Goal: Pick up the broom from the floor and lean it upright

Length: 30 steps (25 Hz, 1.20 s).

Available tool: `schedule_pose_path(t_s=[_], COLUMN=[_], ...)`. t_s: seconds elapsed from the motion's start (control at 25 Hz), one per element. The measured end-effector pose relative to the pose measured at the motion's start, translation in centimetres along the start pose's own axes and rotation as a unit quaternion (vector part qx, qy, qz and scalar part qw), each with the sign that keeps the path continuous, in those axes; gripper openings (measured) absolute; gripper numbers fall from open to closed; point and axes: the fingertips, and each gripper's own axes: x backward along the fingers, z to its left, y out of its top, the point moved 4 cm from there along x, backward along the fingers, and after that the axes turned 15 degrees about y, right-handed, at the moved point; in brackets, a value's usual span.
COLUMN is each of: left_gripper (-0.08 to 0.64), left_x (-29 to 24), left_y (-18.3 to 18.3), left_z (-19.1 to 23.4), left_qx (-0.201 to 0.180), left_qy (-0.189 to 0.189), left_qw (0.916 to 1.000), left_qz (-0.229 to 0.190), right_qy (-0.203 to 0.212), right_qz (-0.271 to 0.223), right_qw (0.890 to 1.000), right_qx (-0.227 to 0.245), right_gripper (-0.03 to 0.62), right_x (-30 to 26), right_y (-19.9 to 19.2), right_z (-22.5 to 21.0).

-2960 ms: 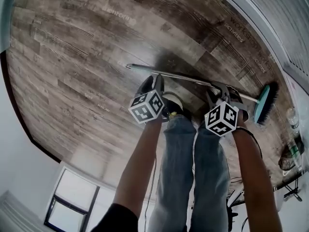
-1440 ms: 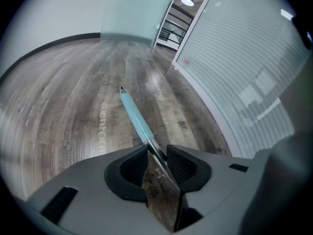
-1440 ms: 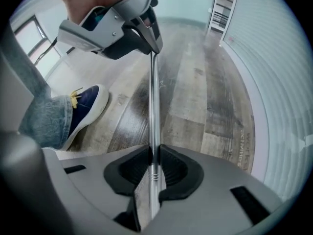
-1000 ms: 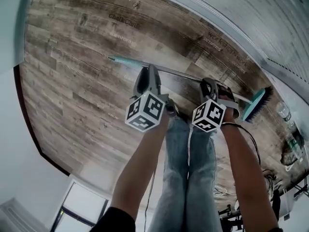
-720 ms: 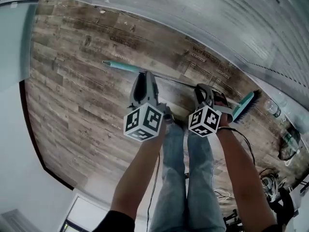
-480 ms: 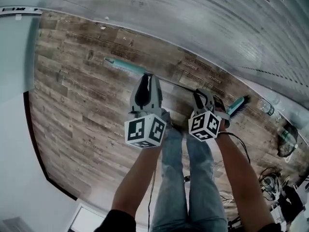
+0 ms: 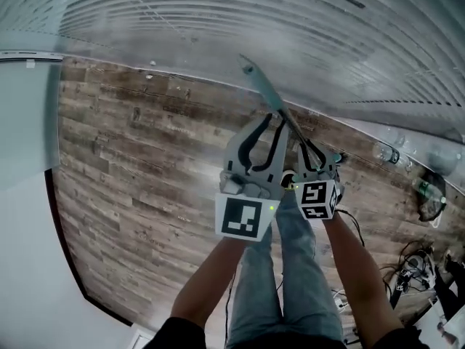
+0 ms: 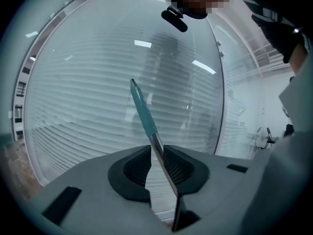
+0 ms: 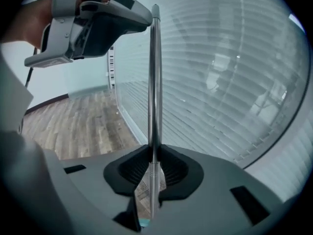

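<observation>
The left hand-held gripper [image 7: 267,122], its jaws just closing, pinches the broom [image 7: 261,86] high on its handle. The right hand-held gripper [image 7: 312,151] clamps the handle lower down. The broom is raised above the floor [image 7: 131,144], its tip slanting toward the far blinds [image 7: 218,13]. The lift seems nearly done; next, tip it steeper and lean it there.

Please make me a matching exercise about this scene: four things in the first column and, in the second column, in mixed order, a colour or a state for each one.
Column one
1. broom's grip end
2. broom's pole
3. floor
4. right gripper

Column two
a. brown wood planks
b. clamped on the pole
c. teal
d. shiny silver

Pairs: 1-c, 2-d, 3-a, 4-b
</observation>
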Motion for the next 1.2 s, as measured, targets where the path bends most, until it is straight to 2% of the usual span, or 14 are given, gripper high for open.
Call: schedule_pose_path(t_s=[0.12, 0.24, 0.28, 0.44, 0.6, 0.88, 1.2], left_gripper=[0.092, 0.091, 0.091, 0.089, 0.086, 0.078, 0.075], left_x=[0.5, 0.5, 0.4, 0.3, 0.6, 1.3, 0.8], left_y=[1.4, 1.8, 1.8, 1.2, 0.0, -3.3, -5.4], left_z=[-3.2, -5.1, -5.4, -5.9, -6.3, -8.1, -9.8], left_qx=[-0.028, -0.088, -0.095, -0.050, -0.039, -0.058, -0.081], left_qy=[-0.042, -0.073, -0.076, -0.054, -0.043, -0.045, -0.058], left_qw=[0.9988, 0.9934, 0.9925, 0.9970, 0.9976, 0.9948, 0.9914], left_qz=[0.002, 0.003, 0.004, 0.024, 0.038, 0.070, 0.085], right_qy=[-0.043, -0.078, -0.089, -0.127, -0.156, -0.171, -0.152], right_qz=[-0.038, -0.067, -0.074, -0.093, -0.111, -0.101, -0.103], right_qw=[0.997, 0.992, 0.990, 0.980, 0.964, 0.935, 0.927], right_qx=[-0.047, -0.072, -0.083, -0.125, -0.186, -0.293, -0.326], right_gripper=[0.078, 0.078, 0.078, 0.078, 0.080, 0.081, 0.083], right_x=[2.9, 5.2, 5.8, 7.6, 8.7, 7.1, 5.6], right_y=[0.5, 0.7, 0.5, -0.8, -3.5, -9.4, -11.6], right_z=[-2.0, -4.2, -4.9, -6.4, -6.6, -7.7, -9.5])
